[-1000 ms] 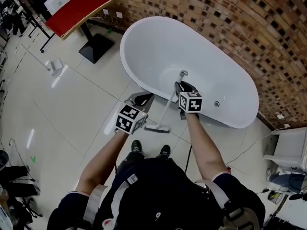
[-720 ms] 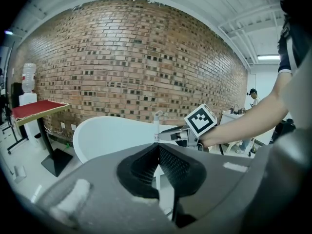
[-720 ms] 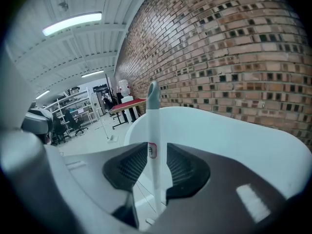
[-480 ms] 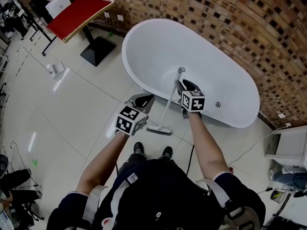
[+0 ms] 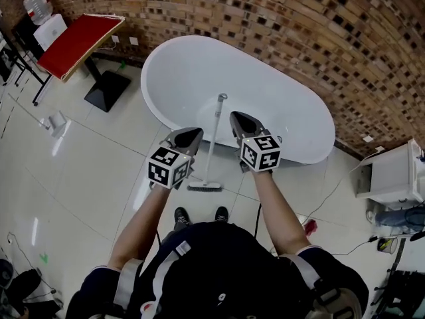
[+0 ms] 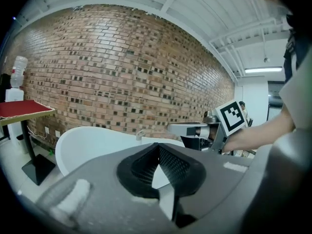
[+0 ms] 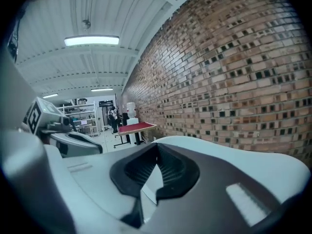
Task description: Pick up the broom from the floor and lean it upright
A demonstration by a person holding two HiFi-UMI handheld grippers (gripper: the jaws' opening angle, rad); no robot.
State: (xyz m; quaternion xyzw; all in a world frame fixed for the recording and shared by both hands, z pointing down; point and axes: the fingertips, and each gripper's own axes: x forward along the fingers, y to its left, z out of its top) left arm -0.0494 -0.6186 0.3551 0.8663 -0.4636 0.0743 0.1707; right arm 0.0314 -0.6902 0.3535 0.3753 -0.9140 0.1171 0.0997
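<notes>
The broom stands upright on the tiled floor, its pale handle leaning on the white bathtub and its brush head on the tiles. Nothing holds it. In the head view my left gripper hangs just left of the handle and my right gripper just right of it, both apart from it. The right gripper's jaws are closing to a shut tip with nothing between them. In its own view the left gripper is shut and empty too, with the right gripper beyond it.
A brick wall runs behind the tub. A red-topped table on a black base stands at the left. A white unit and cables lie at the right. My shoes are just behind the brush head.
The right gripper has let go of the broom handle, come away to its right and risen, with its jaws shut. The left gripper has risen a little. The broom stays leaning on the tub.
</notes>
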